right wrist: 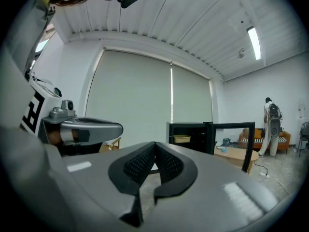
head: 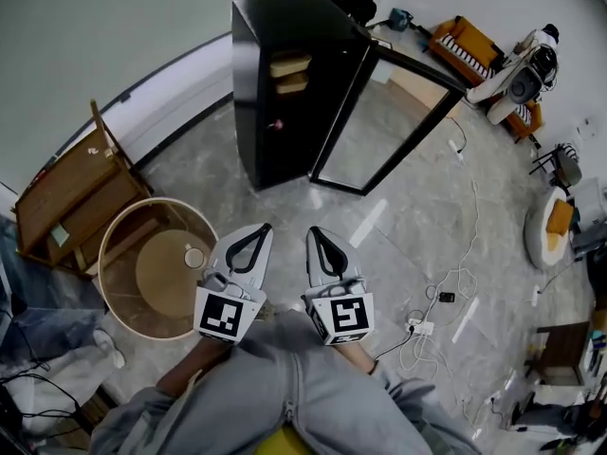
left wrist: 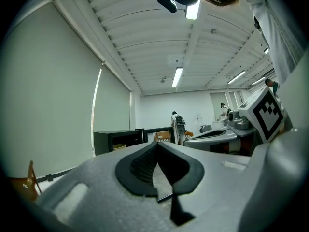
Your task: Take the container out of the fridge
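Both grippers are held low and close to the person's body, side by side, tips pointing the same way across the floor.

**Left gripper** (head: pixel 263 227): the jaws are pressed together at the tips, with only the oval gap behind the pads between them. Nothing is pinched.

**Right gripper** (head: pixel 312 231): the jaws are likewise pressed together at the tips and hold nothing. It lies just beside the left gripper, not touching it.

**Fridge** (head: pixel 256 112): a black cabinet standing on the floor straight ahead of both sets of tips and well apart from them. Its glass door (head: pixel 384 121) is swung open on the side ahead of the right gripper.

**Container** (head: pixel 289 64): a pale yellowish box on an upper shelf inside the open fridge. It sits ahead of the tips, beyond the cabinet's front edge, far from either gripper. A second box (head: pixel 292 85) of similar colour sits on the shelf just below it. Neither gripper touches the fridge, the door or either box.

**Round table** (head: pixel 121 282): a wooden piece just to the left of the left gripper, with a small cup (head: pixel 194 257) on it near that gripper's body.

**Cables** (head: pixel 446 297): loose on the floor to the right of the right gripper.
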### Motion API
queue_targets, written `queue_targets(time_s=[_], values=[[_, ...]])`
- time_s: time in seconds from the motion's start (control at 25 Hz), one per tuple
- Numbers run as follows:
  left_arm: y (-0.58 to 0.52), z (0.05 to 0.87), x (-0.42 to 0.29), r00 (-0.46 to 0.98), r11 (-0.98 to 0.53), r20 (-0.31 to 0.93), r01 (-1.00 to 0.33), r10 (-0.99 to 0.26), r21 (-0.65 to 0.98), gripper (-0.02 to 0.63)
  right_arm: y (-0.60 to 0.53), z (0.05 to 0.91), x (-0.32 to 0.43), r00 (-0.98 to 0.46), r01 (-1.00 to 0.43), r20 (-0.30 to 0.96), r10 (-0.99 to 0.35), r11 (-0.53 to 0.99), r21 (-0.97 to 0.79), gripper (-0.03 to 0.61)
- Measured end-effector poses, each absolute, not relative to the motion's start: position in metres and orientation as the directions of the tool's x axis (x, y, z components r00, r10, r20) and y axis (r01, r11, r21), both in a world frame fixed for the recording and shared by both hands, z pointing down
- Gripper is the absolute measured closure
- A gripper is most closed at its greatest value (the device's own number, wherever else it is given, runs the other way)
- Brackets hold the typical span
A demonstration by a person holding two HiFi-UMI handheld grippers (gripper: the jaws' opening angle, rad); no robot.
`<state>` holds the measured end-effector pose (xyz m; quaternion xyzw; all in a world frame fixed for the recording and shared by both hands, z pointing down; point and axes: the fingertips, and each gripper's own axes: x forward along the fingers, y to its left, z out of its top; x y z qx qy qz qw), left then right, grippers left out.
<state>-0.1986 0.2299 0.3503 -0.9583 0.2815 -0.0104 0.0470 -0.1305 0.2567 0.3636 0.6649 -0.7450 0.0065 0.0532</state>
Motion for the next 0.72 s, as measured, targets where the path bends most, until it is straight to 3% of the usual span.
queue_targets(time_s=[0.36, 0.72], values=[[0.203, 0.356, -0.168, 0.861, -0.860, -0.012, -0.509, -0.509, -0.033, 0.609, 0.224, 0.377, -0.098, -0.083, -0.995, 0.109, -0.991, 0.089, 0.054, 0.578], [0.124, 0.359, -0.125, 0.823, -0.822, -0.031, -0.568, -0.568, -0.027, 0.609, 0.131, 0.379, -0.052, -0.151, -0.985, 0.103, -0.983, 0.158, 0.065, 0.578]])
